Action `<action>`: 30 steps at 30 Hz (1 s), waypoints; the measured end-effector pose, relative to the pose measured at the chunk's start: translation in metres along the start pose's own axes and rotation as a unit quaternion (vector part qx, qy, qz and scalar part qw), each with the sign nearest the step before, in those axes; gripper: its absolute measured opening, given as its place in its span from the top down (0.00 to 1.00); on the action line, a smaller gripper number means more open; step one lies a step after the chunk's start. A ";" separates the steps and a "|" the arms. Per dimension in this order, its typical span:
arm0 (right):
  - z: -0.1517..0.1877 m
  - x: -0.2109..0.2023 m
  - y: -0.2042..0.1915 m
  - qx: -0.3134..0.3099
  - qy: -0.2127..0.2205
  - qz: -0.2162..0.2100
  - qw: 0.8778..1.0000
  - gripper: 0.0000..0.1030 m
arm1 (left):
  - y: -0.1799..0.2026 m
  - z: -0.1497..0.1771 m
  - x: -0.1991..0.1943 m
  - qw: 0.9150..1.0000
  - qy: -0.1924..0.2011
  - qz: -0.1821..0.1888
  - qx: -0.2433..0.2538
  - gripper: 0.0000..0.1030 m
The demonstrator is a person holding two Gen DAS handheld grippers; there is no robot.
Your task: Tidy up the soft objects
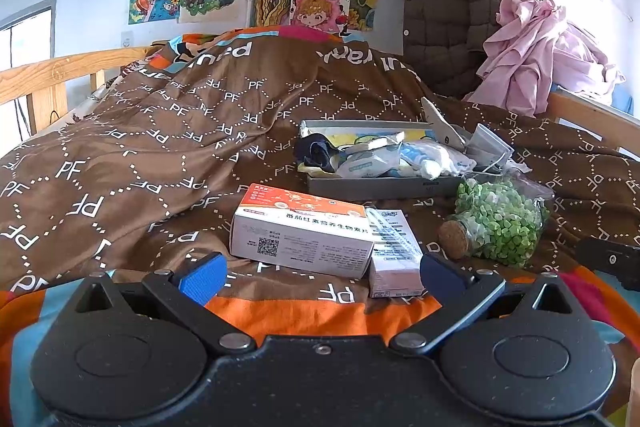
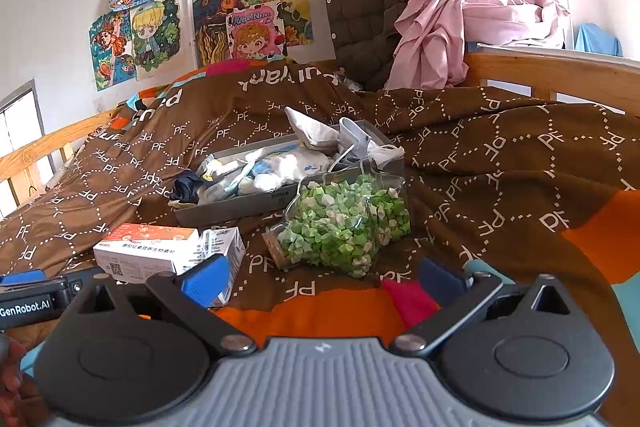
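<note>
Nearest, the left gripper (image 1: pixel 320 277) is held spread wide and empty above the brown quilt (image 1: pixel 140 147), and the right gripper (image 2: pixel 324 281) is likewise released with nothing between its pads. Just ahead of the left one, a white and orange carton (image 1: pixel 300 231) lies flat with a smaller box (image 1: pixel 394 251) touching its side. Beside these, a corked glass bottle (image 2: pixel 344 227) packed with green paper bits lies on its side; it could be nudged into a roll by a careless reach, and hard items could be mistaken for soft ones.

Further back, the grey tray (image 1: pixel 380 185) sits on the quilt. The soft things are piled loosely inside it: a dark sock (image 1: pixel 316 151), crumpled white packets (image 1: pixel 372 157) and pale cloth pieces. Some hang over the rim, so they could be dragged out or the tray tipped on the yielding bedding.

Farthest, a quilted coat (image 1: pixel 452 15) and pink clothing (image 1: pixel 536 55) are heaped against the bed rail.
</note>
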State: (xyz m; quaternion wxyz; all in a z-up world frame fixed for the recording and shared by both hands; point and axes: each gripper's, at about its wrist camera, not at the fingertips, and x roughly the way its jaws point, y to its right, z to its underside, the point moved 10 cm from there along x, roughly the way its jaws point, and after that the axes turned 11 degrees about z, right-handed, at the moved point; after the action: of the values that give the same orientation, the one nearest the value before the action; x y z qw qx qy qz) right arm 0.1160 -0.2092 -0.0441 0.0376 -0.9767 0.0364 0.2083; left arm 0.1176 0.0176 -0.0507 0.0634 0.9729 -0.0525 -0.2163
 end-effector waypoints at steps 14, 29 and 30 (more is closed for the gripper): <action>-0.001 0.000 -0.002 -0.002 0.000 -0.001 1.000 0.00 | 0.001 0.000 0.000 1.000 0.000 0.001 0.001 0.01; -0.001 0.000 -0.002 -0.003 0.000 -0.001 1.000 0.00 | 0.002 0.001 0.001 1.000 -0.004 0.006 0.002 0.01; -0.001 0.000 -0.002 -0.002 0.000 -0.001 1.000 0.00 | 0.003 0.002 0.001 1.000 -0.004 0.007 0.002 0.01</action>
State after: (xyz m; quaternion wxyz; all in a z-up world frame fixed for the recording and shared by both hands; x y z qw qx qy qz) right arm 0.1164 -0.2077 -0.0431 0.0354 -0.9768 0.0351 0.2081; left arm 0.1172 0.0146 -0.0519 0.0629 0.9717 -0.0600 -0.2196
